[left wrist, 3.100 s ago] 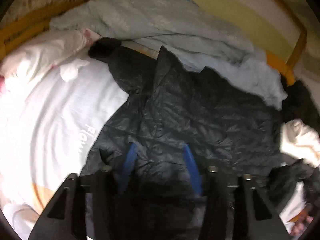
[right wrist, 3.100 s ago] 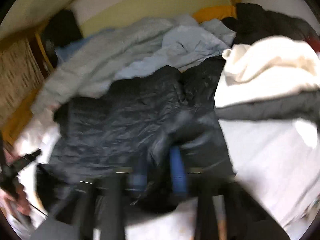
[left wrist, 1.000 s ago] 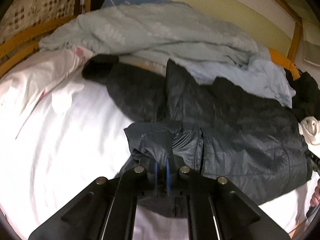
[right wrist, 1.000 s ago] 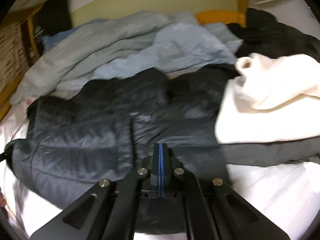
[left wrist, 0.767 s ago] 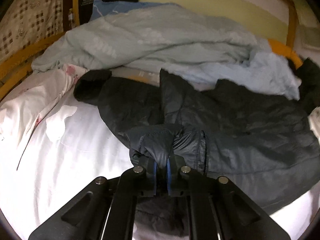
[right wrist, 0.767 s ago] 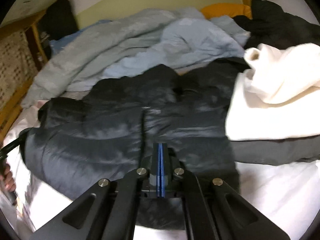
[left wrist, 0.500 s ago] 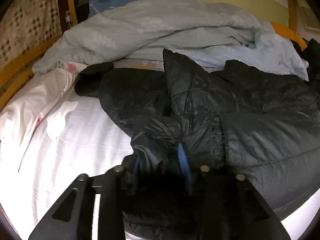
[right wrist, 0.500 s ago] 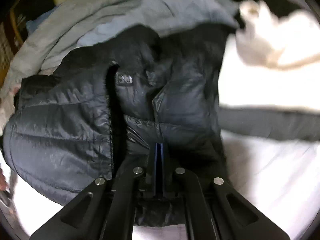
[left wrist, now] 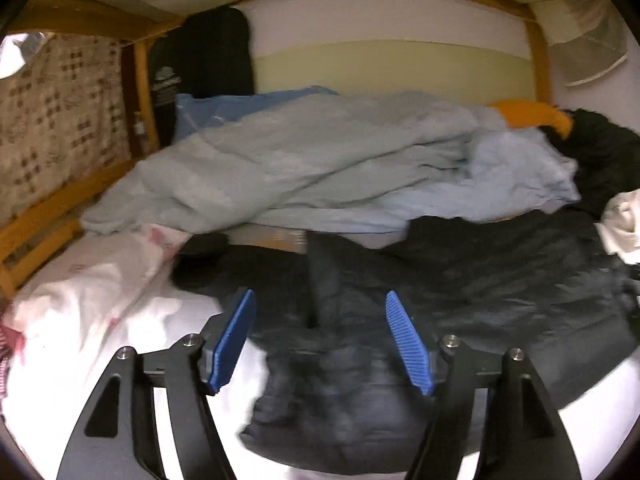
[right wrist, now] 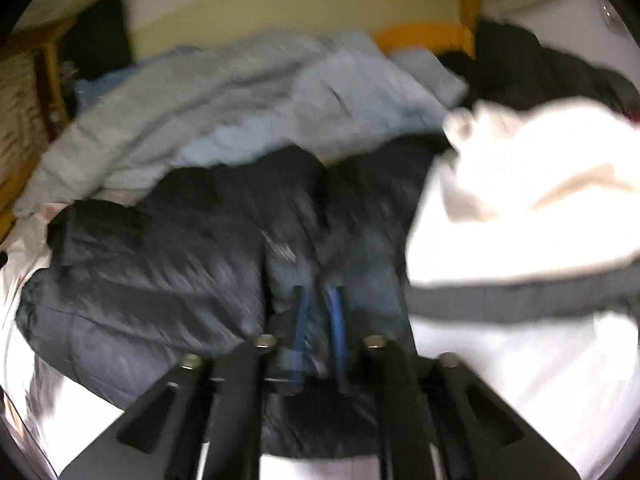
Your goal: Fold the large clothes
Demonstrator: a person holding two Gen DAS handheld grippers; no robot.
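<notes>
A dark navy puffer jacket (left wrist: 460, 292) lies spread on the white bed sheet (left wrist: 120, 320). It also shows in the right wrist view (right wrist: 180, 264). My left gripper (left wrist: 320, 340) is wide open above the jacket's near left part and holds nothing. My right gripper (right wrist: 318, 320) has its blue pads a small gap apart over the jacket's near edge. The view is blurred, and I cannot tell whether fabric is between them.
A pale blue-grey duvet (left wrist: 320, 160) is heaped at the back. A cream garment (right wrist: 540, 176) and a black one (right wrist: 540, 72) lie at the right. A wooden bed frame (left wrist: 48, 208) runs along the left. An orange pillow (left wrist: 528, 116) is at the back right.
My left gripper has let go of the jacket fold and opened wide, lifting away. My right gripper's pads, pressed together before, have parted slightly. The jacket's folded part lies on the bed.
</notes>
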